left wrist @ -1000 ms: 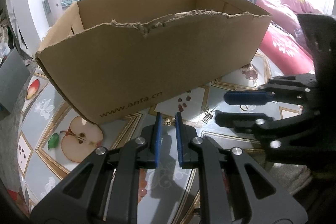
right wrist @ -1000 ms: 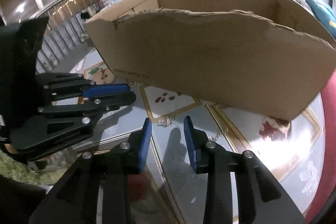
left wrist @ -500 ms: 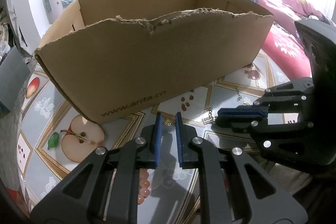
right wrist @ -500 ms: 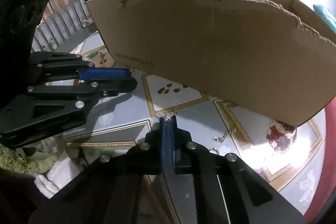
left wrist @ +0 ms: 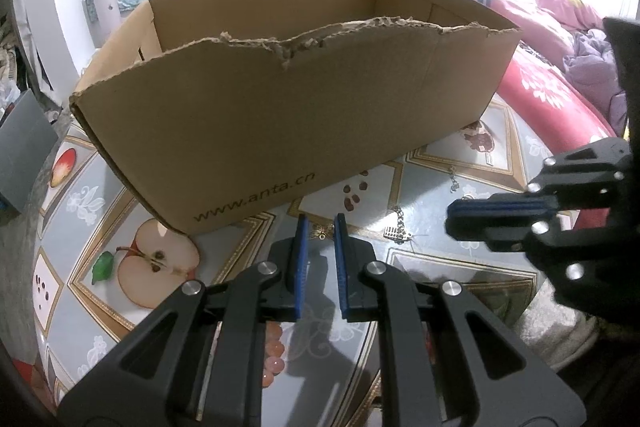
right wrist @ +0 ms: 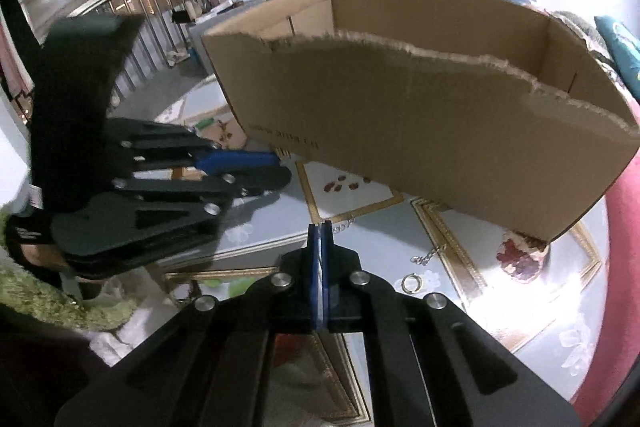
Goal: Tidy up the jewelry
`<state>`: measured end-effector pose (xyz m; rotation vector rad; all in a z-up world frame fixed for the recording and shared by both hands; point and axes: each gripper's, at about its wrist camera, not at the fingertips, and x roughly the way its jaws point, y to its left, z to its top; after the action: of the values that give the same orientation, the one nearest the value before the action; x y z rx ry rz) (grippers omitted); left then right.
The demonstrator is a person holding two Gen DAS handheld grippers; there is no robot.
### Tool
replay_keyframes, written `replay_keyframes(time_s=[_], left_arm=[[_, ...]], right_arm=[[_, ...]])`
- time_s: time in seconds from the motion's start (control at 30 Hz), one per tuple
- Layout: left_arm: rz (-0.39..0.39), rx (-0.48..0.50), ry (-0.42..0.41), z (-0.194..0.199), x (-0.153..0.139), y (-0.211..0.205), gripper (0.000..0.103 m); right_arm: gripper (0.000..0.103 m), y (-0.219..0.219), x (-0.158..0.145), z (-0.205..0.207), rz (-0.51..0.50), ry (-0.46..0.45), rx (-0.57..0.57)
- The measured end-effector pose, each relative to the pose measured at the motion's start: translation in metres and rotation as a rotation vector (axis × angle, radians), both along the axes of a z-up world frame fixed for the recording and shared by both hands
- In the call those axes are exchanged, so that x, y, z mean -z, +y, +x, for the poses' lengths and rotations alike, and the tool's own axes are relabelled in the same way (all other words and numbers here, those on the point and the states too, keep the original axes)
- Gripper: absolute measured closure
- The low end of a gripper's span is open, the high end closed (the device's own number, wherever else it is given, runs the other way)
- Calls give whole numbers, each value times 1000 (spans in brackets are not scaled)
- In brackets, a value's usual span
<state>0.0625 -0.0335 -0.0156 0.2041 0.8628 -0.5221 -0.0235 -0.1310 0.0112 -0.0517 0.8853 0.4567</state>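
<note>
**Cardboard box waits while a tiny chain gets pinched**

Cardboard is the biggest thing on the table (left wrist: 80, 211): a brown box (left wrist: 280, 131) with a torn top edge stands open at the back. The table has a shiny cloth with apples and flowers on it.

Small bits of jewelry lie on the cloth in front of the box. The right gripper (right wrist: 319, 227) has just been closing its blue fingers (right wrist: 314, 267), and now they are pressed flat together. A thin silver chain (right wrist: 341, 225) pokes out right at their tips, so I think they have hold of it, but only by a tiny bit. Another short chain (right wrist: 430, 254) and a gold ring (right wrist: 411, 283) lie on the table to the right, near the box.

The left gripper (left wrist: 319, 227) hangs over a small gold charm (left wrist: 322, 230). Its fingers (left wrist: 300, 267) are a little way apart, and the charm shows between their tips, but they do not squeeze it.

What could go wrong? The chain is thin and slippery. If the grip is only on the very end, it could slide out on the way up to the box. It could also swing and catch on the torn cardboard edge. The two grippers are near each other, so they might bump.
</note>
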Motion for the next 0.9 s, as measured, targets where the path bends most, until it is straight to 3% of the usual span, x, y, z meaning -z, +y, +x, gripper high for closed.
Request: replay_keyframes(time_s=[0.2, 0.3, 0.53, 0.57, 0.63, 0.9], left_arm=[[0, 1, -1, -1, 0, 0, 92], [1, 0, -1, 0, 0, 0, 91], [0, -1, -3, -1, -1, 0, 91], [0, -1, -3, -1, -1, 0, 91], [-2, -2, -7, -2, -2, 1, 91], [-6, -7, -28, -6, -11, 7, 91]], right_arm=[[97, 0, 5, 6, -12, 8, -6], [82, 9, 12, 14, -42, 1, -21], [86, 21, 31, 24, -110, 3, -52], [95, 21, 30, 25, -104, 11, -51], [99, 19, 28, 24, -82, 16, -43], [100, 1, 4, 18, 35, -1, 11]])
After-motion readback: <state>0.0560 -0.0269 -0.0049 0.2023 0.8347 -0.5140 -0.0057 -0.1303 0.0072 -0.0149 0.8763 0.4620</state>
